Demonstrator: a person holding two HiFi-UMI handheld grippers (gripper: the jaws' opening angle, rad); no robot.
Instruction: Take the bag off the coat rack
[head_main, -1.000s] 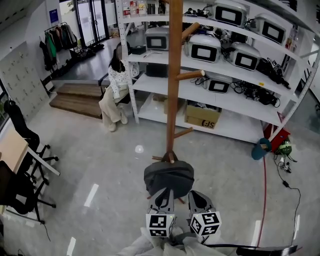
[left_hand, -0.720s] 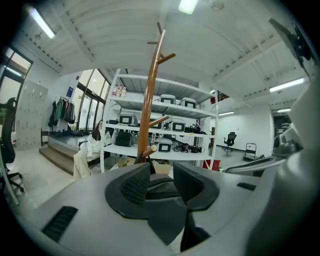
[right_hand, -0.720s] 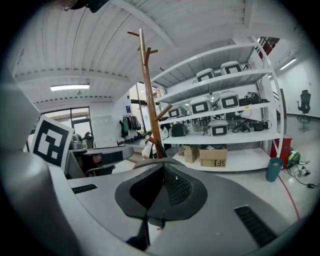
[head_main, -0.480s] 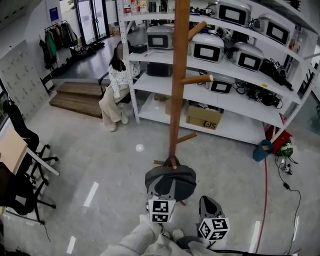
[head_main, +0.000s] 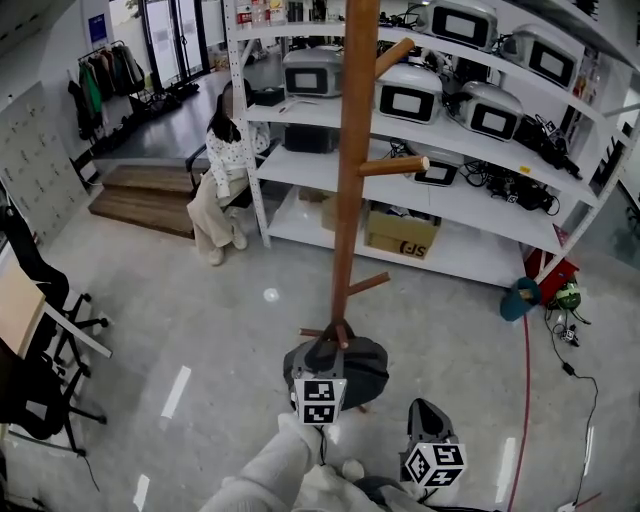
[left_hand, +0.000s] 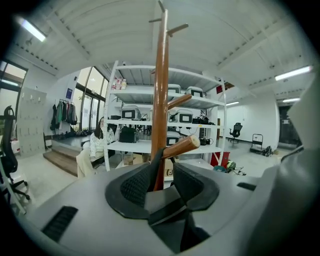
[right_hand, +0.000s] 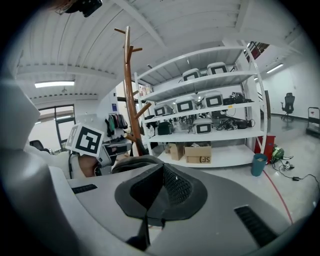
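Observation:
A dark grey bag (head_main: 362, 362) hangs by its strap from the lowest peg of the wooden coat rack (head_main: 350, 180). My left gripper (head_main: 323, 366) points up at the bag's top, right under that peg. In the left gripper view its jaws (left_hand: 163, 176) stand open, with the dark strap (left_hand: 154, 166) rising between them to the peg (left_hand: 183, 145); the pads do not press it. My right gripper (head_main: 424, 412) hangs back to the right of the bag, shut with nothing in it (right_hand: 161, 176). The bag (right_hand: 134, 161) shows to its left.
White shelving (head_main: 470, 215) with grey devices and a cardboard box (head_main: 402, 236) stands behind the rack. A person (head_main: 218, 170) sits at its left end. Office chairs (head_main: 40, 290) stand at the left, a teal bin (head_main: 520, 298) and floor cables at the right.
My right gripper has drawn back from the bag, down and to the right. My left gripper has stayed at the bag's top, closer under the peg. The view has shifted slightly.

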